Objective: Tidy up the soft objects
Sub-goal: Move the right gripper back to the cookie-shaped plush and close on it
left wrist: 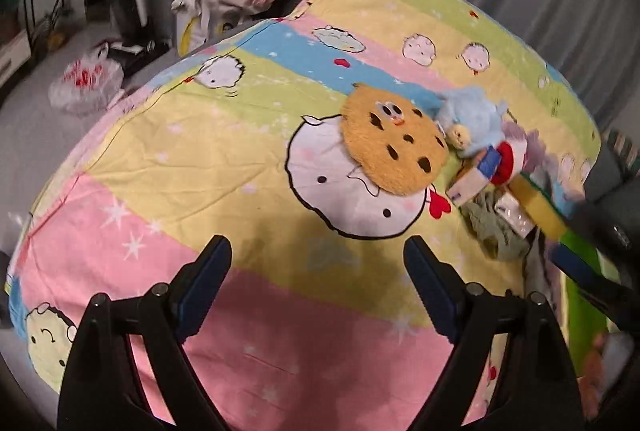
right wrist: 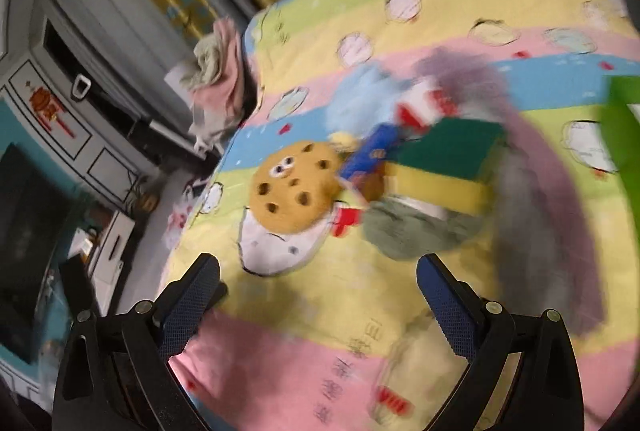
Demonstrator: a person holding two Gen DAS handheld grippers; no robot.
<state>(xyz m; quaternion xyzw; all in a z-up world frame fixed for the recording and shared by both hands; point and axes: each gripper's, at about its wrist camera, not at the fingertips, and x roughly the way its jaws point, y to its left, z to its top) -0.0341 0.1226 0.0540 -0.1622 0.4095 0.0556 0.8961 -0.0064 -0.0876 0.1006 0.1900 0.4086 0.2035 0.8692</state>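
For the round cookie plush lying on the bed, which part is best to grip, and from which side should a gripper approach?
Grip the cookie plush at its near-left rim. It lies flat, face up, so only the thin edge fits between the fingers. That rim lies on bare bedsheet, whereas the far-right rim touches the blue plush and the clutter beside it. The open left gripper probably has the clearer approach, low from the front.
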